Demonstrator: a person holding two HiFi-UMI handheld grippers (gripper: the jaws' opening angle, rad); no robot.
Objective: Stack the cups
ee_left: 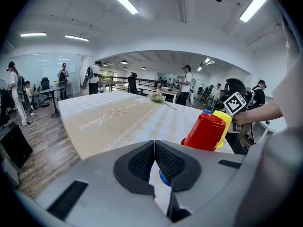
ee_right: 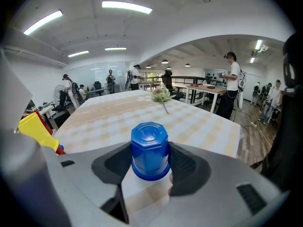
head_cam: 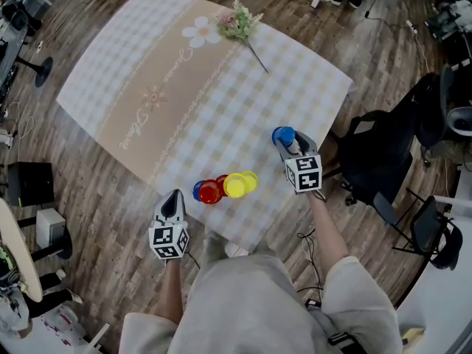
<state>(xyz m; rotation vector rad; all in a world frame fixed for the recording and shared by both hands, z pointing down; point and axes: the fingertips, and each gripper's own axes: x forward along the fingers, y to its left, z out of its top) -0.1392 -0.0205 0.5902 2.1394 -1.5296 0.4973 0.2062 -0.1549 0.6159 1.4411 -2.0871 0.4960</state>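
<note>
One blue cup [ee_right: 150, 148], pinched between right gripper [ee_right: 150, 163] jaws; left gripper [ee_left: 155, 148] jaws pressed together

Blue plastic cups number two: the far blue plastic cup [head_cam: 283, 135] and the near blue cup [head_cam: 196, 191]. Yellow plastic cups look like two: one yellow cup [head_cam: 234, 186] and a second yellow cup [head_cam: 251, 179]. One red plastic cup [head_cam: 210, 192] is certain; whether another sits behind it cannot be told. One pale flower sprig [head_cam: 237, 22].

A checked tablecloth [head_cam: 147, 65] spreads before me, with 1 sprig of flowers [head_cam: 240, 22] lying near its far edge. A black office chair [head_cam: 372, 157] stands to my right.
</note>
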